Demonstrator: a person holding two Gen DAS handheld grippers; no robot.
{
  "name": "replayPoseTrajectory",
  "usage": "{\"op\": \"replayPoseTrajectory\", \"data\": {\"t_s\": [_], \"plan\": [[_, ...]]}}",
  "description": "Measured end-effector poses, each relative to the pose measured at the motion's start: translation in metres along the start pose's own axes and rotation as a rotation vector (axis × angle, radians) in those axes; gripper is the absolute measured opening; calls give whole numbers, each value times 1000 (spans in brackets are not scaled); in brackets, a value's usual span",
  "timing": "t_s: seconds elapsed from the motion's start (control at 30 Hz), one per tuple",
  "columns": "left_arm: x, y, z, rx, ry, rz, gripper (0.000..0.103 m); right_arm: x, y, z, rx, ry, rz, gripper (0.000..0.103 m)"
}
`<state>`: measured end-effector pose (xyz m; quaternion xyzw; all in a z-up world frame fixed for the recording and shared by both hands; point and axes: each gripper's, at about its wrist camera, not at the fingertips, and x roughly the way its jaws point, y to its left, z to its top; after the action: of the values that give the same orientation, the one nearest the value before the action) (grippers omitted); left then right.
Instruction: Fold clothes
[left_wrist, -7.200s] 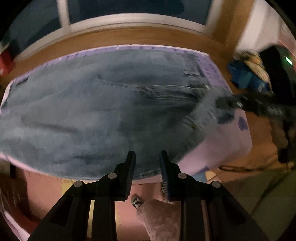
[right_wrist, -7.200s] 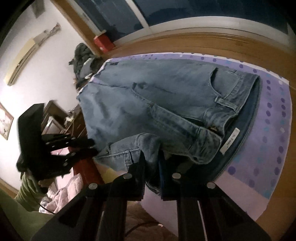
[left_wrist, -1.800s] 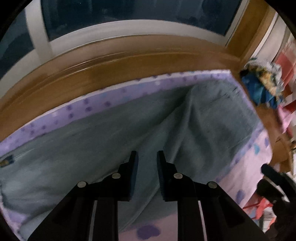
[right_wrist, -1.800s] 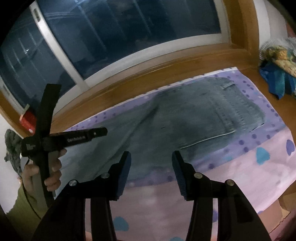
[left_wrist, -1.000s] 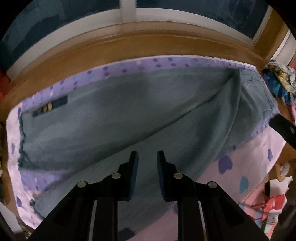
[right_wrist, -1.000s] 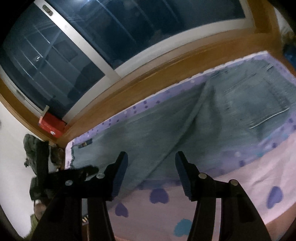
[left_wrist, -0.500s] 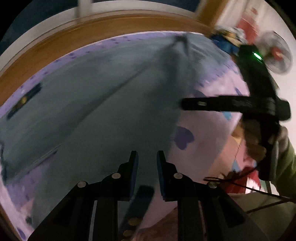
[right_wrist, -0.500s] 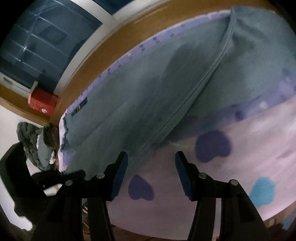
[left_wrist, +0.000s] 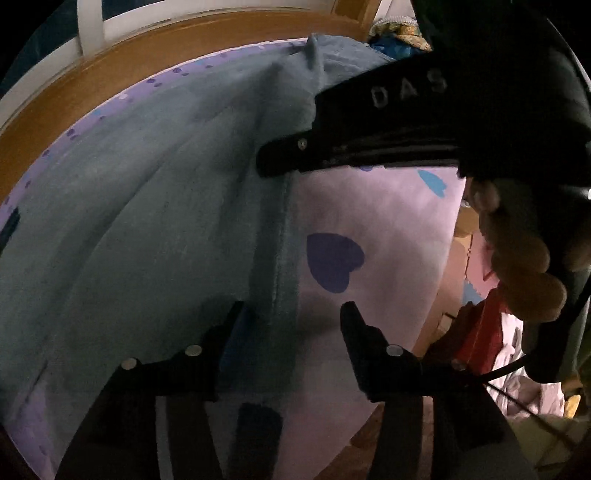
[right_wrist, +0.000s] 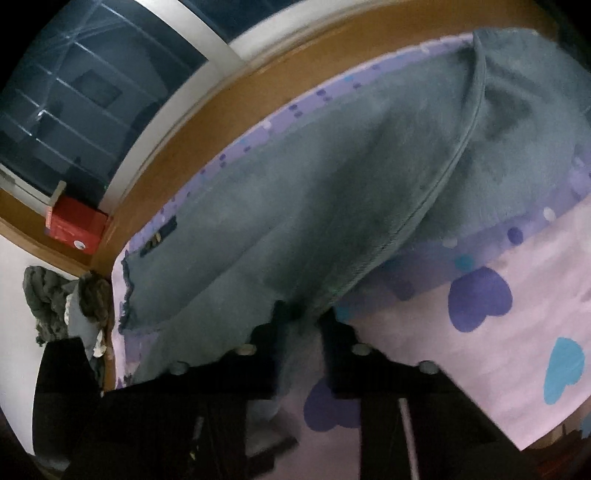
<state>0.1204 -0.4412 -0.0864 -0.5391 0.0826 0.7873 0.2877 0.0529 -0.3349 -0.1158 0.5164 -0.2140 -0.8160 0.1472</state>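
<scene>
Inspection of my two tools and the garment.

Garment: the jeans (left_wrist: 147, 221) lie flat on the heart-printed sheet (left_wrist: 388, 221) beside the wooden window ledge (left_wrist: 74, 92). In the left view they fill the field from 7 o'clock round to 1 o'clock. Their long seamed edge runs from 12 o'clock down to 6 o'clock, on the side nearest me.

Left gripper (left_wrist: 291, 317): jaws wide apart and holding nothing. They straddle the seamed edge at 6 o'clock, one finger over denim, the other over bare sheet. I judge this placing lets them close on that edge.

Right gripper (right_wrist: 303, 317): jaws drawn narrow, with denim filling the gap between them. I judge they pinch the same seamed edge. In the left view this tool lies across the edge at 1 o'clock, with my hand (left_wrist: 517, 258) behind it at 3 o'clock.

Assessment: two holds spaced along one edge would let it lift evenly and carry over without sagging. I cannot tell how many folds the jeans already carry.
</scene>
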Motion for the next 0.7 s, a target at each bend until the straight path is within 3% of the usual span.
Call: {"op": "replayPoseTrajectory", "data": {"t_s": [0.03,0.07,0.1,0.17,0.33,0.53,0.7], "plan": [[0,1,0,3,-6,3,44,-1,3,0,-6,-12,-4,10],[-3,5,0,-8,-16,-3,25,-2,5,0,-15,-21,-3,8],[-7,11,0,-31,-28,-16,13,-4,9,0,-28,-34,-5,7],[-16,25,2,-78,-52,-42,7,-6,16,-1,-55,-56,-17,7],[-41,59,6,-182,-117,-96,4,-12,26,6,-47,-98,16,6],[-88,88,45,-203,-247,31,4,-21,55,45,-130,-182,104,6],[-93,139,68,-296,-287,118,4,9,68,98,-138,-168,218,6]]}}
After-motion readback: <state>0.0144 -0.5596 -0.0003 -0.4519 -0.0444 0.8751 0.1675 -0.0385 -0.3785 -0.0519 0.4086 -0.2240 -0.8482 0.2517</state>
